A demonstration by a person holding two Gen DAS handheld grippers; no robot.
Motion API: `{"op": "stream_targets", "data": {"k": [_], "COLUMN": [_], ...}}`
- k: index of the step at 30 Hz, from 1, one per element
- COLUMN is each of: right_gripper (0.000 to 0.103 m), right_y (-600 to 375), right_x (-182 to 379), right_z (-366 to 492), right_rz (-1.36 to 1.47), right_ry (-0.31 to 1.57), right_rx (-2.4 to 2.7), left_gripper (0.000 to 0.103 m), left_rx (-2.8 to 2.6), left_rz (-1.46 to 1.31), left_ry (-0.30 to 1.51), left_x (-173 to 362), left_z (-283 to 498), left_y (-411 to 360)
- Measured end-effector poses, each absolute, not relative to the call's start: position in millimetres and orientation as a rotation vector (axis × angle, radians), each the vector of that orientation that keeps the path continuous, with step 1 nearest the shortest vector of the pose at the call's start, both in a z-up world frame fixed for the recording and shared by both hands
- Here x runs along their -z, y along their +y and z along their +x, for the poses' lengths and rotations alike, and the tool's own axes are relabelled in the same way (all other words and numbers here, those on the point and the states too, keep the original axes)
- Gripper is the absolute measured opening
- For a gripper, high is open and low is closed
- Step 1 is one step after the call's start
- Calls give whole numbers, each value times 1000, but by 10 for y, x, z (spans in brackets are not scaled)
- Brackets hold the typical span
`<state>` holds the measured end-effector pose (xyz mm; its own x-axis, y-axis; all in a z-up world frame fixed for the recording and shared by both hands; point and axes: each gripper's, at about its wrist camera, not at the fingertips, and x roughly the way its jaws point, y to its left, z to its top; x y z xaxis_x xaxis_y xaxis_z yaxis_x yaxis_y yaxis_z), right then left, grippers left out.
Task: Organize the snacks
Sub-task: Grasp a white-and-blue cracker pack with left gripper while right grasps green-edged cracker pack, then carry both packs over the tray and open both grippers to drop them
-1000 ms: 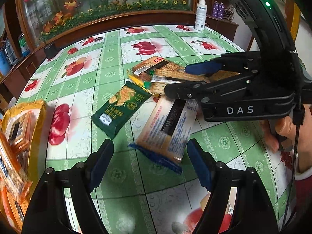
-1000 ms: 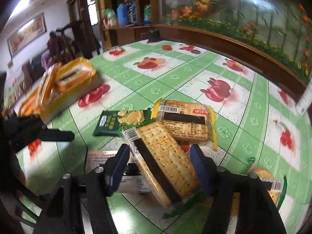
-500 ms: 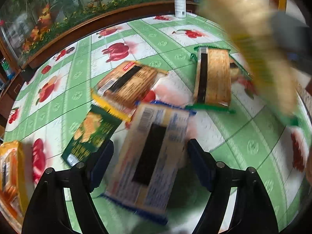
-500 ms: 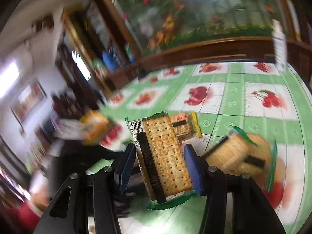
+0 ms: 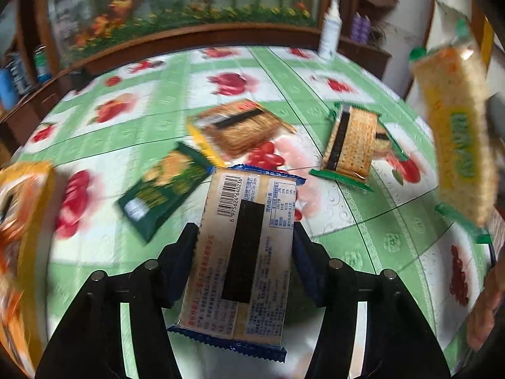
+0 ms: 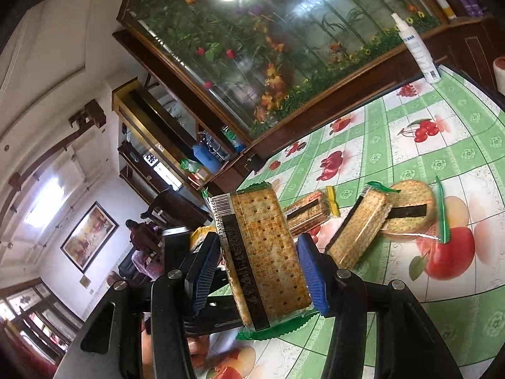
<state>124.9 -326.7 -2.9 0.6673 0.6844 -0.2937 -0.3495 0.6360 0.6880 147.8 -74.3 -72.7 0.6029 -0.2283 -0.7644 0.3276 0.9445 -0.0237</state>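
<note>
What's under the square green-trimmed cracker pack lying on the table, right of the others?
The square cracker pack leans tilted on a round cracker pack in green-edged wrap, overlapping its left edge. The rest of the round pack shows; what lies beneath the overlap is hidden.

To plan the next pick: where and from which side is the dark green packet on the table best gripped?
Probably across its narrow width near the lower-left end, coming from above: the dark green packet lies flat, and its upper-right end is close to the yellow-edged pack.
</note>
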Motion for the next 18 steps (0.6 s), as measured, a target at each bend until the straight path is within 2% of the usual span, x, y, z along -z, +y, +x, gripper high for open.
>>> {"op": "stream_targets", "data": {"k": [7, 18], "right_gripper": [52, 52], "right_y": [-2907, -1885], "right_x": [19, -32], "right_z": [1042, 768], "right_rz": [561, 217], "right_ry": [582, 645], "right_rx": [-664, -530], "left_gripper": [57, 57], "left_rx": [155, -16], "left_rz": [49, -37], "left_ry": [757, 700], "left_x": [385, 338], "left_z": [998, 635], "left_y": [-201, 509]}}
